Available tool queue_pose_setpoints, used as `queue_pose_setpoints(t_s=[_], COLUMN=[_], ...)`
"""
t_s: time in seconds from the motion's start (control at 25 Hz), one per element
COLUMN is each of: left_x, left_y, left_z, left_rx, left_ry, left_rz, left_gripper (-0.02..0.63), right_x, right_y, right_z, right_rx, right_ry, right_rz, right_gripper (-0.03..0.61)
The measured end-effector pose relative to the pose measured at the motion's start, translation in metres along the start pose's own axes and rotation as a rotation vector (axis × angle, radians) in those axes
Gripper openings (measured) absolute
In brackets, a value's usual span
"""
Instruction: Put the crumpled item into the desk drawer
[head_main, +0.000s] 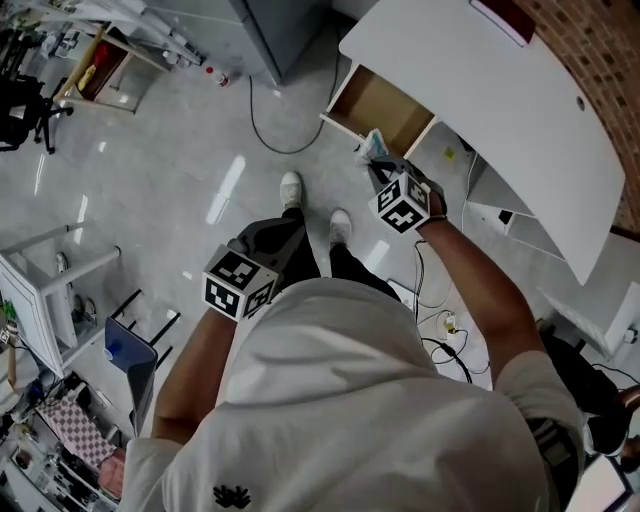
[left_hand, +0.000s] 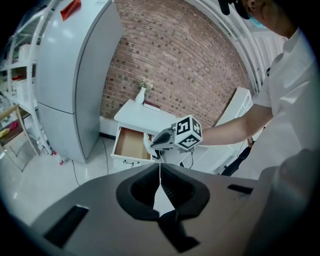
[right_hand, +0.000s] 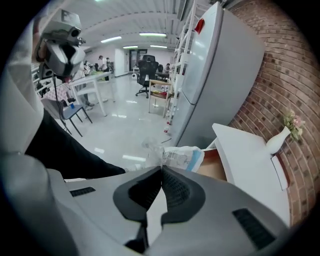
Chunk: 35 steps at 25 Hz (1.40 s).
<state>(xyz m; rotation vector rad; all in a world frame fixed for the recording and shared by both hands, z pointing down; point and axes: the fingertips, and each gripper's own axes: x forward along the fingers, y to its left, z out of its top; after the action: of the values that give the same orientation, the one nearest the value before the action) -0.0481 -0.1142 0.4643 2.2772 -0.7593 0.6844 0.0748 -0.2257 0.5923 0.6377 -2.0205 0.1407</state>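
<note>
**Inspector:** State of the right gripper?

**Operator:** My right gripper has its jaws pinched together on the crumpled item, a white and blue wrapper that sticks out past the tips.

**Inspector:** Location of the item?

**Operator:** It hangs in the air just beside the front edge of the drawer, which stands pulled out from the white desk.

**Inspector:** Left gripper?

**Operator:** My left gripper has its jaws together with nothing between them. I hold it close to my body, well apart from the desk.
</note>
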Motion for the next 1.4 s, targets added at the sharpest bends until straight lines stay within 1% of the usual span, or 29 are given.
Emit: queue_pose_setpoints(t_s=[0.12, 0.44, 0.52, 0.64, 0.8, 1.0, 1.12, 1.4], left_x=[0.006, 0.019, 0.021, 0.029, 0.037, 0.045, 0.051, 0.066], left_y=[0.026, 0.104, 0.121, 0.147, 0.170, 0.189, 0.201, 0.227], left_z=[0.008, 0.038, 0.039, 0.039, 0.031, 0.027, 0.024, 0.012], left_rx=[0.013, 0.061, 0.056, 0.016, -0.016, -0.040, -0.058, -0.094], left_ry=[0.024, 0.071, 0.084, 0.097, 0.117, 0.142, 0.156, 0.167], left_rz=[-0.030, -0.087, -0.101, -0.117, -0.141, -0.151, -0.155, -0.141], left_gripper=[0.025, 0.025, 0.025, 0.025, 0.025, 0.025, 0.025, 0.025], right_x=[0.042, 0.152, 0.179, 0.217, 0.260, 0.302, 0.323, 0.368], right_y=[-0.031, -0.113, -0.126, -0.142, -0.156, -0.163, -0.171, -0.179], right_z=[0.003, 0.002, -0.001, -0.003, -0.013, -0.029, -0.033, -0.051], right_rx=[-0.013, 0.006, 0.019, 0.029, 0.008, -0.019, -0.042, -0.033], right_ry=[0.059, 0.209, 0.245, 0.279, 0.335, 0.395, 0.414, 0.439], right_rz=[-0.041, -0.108, -0.112, -0.111, -0.109, -0.080, -0.079, -0.062], right_gripper=[0.029, 0.029, 0.029, 0.029, 0.029, 0.029, 0.029, 0.029])
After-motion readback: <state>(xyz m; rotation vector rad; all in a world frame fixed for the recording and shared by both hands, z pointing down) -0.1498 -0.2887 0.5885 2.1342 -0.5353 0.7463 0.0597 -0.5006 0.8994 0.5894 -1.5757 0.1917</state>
